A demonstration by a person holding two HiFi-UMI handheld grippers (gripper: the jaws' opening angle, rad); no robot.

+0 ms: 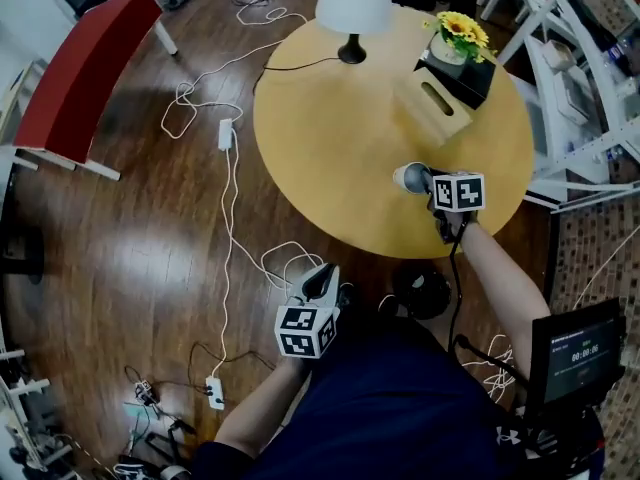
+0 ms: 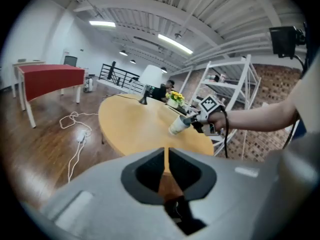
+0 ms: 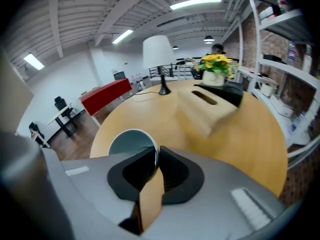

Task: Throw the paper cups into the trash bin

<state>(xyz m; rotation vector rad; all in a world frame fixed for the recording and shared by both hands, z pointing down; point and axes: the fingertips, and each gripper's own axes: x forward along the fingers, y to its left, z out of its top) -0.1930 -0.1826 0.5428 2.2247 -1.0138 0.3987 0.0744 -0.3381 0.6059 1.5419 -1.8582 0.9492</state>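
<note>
My left gripper (image 1: 322,280) hangs close by my lap over the wood floor (image 1: 120,248), its jaws drawn together on nothing. Just beyond it, my right gripper (image 1: 431,182) pinches the paper cup (image 1: 408,177) by one wall of its rim, over the near part of the round table (image 1: 330,138). The cup is white outside and pale grey within, and it is tipped onto its side. Farther across the table stand a wooden tissue box (image 1: 435,103), yellow flowers (image 1: 462,33) and a white lamp (image 1: 353,3).
</note>
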